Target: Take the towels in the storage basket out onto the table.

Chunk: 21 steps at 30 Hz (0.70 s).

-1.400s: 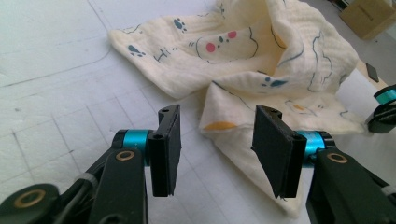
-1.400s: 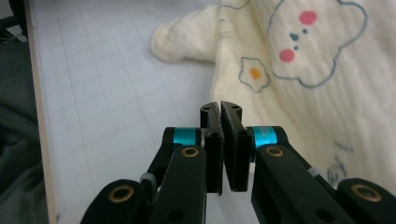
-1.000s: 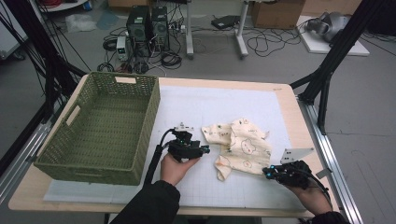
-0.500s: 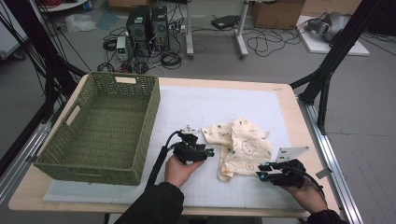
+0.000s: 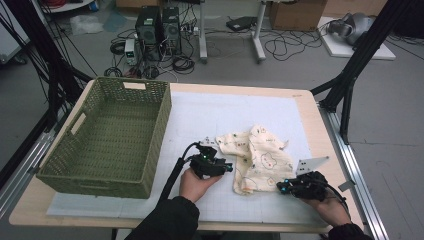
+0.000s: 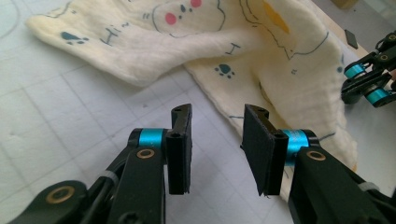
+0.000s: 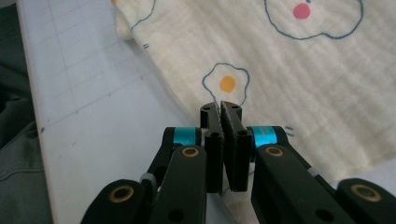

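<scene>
The table (image 5: 300, 107) carries a white gridded mat (image 5: 220, 112), and both grippers work over the mat's near part. A green wicker basket (image 5: 107, 137) stands well to the left of the left gripper (image 5: 226, 167). The cloth (image 5: 257, 155), cream with printed eggs and paw marks, lies rumpled on the mat between the two grippers, just ahead and to the right of the left one.

In the left gripper view, the left gripper (image 6: 215, 140) has its jaws partly spread and just been closing. A hem of the cloth (image 6: 280, 60) runs under the gap, and the pads press on nothing.

In the right gripper view, the right gripper (image 7: 220, 109) has its jaws pressed together, pinching the cloth's (image 7: 289, 70) near edge, just below an egg print (image 7: 227, 83).
</scene>
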Each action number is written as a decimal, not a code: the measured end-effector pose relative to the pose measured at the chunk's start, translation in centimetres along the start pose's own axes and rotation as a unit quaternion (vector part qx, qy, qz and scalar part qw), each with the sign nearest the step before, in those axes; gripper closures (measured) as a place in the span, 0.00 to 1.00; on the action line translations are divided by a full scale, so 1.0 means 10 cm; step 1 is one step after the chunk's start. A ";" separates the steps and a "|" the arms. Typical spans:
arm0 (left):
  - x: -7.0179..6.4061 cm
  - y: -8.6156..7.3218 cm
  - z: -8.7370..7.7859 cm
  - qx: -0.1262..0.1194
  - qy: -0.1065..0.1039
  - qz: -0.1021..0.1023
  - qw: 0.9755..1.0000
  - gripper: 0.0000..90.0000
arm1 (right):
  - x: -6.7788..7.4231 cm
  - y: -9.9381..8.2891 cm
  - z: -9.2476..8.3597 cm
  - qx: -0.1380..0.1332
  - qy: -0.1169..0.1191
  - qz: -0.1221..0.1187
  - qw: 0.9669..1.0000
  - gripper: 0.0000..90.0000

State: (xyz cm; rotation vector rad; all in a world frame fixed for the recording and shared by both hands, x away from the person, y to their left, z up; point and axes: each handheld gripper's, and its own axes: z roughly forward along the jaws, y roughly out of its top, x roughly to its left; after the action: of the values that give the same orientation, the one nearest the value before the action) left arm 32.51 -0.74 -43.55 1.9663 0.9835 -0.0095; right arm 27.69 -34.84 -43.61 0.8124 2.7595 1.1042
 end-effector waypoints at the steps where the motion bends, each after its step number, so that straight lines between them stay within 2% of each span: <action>1: -0.02 0.00 0.03 0.001 -0.004 -0.001 1.000 0.70 | 0.01 -0.02 -0.01 -0.002 0.001 0.002 1.000 0.98; 4: -0.07 0.00 0.09 0.007 -0.011 0.002 1.000 0.70 | 0.01 -0.02 -0.02 -0.006 -0.002 0.001 1.000 0.96; 9: -0.12 -0.02 0.22 0.029 -0.002 0.013 1.000 0.70 | -0.01 0.00 -0.01 -0.014 -0.012 -0.002 1.000 0.87; 12: -0.16 -0.03 0.24 0.024 0.009 0.026 0.999 0.72 | -0.04 0.01 -0.01 -0.015 -0.013 -0.001 1.000 0.85; 14: -0.20 -0.04 0.25 0.025 0.020 0.044 0.998 0.73 | -0.06 0.02 0.01 -0.015 -0.013 -0.002 1.000 0.84; 16: -0.23 -0.04 0.27 0.026 0.038 0.066 0.997 0.80 | -0.08 0.03 0.02 -0.015 -0.014 -0.001 1.000 0.83; 18: -0.24 -0.04 0.27 0.025 0.057 0.075 0.995 0.92 | -0.10 0.05 0.04 -0.015 -0.014 0.000 1.000 0.83; 19: -0.23 -0.04 0.27 0.024 0.058 0.077 0.995 0.97 | -0.11 0.06 0.04 -0.014 -0.014 0.000 1.000 0.82; 21: -0.23 -0.04 0.27 0.024 0.057 0.076 0.995 1.00 | -0.11 0.07 0.06 -0.014 -0.014 0.001 1.000 0.82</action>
State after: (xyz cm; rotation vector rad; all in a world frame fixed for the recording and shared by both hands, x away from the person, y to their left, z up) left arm 31.65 -4.02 -44.57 2.1015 0.9099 0.1674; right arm 29.14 -34.59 -43.72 0.8196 2.7151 1.1204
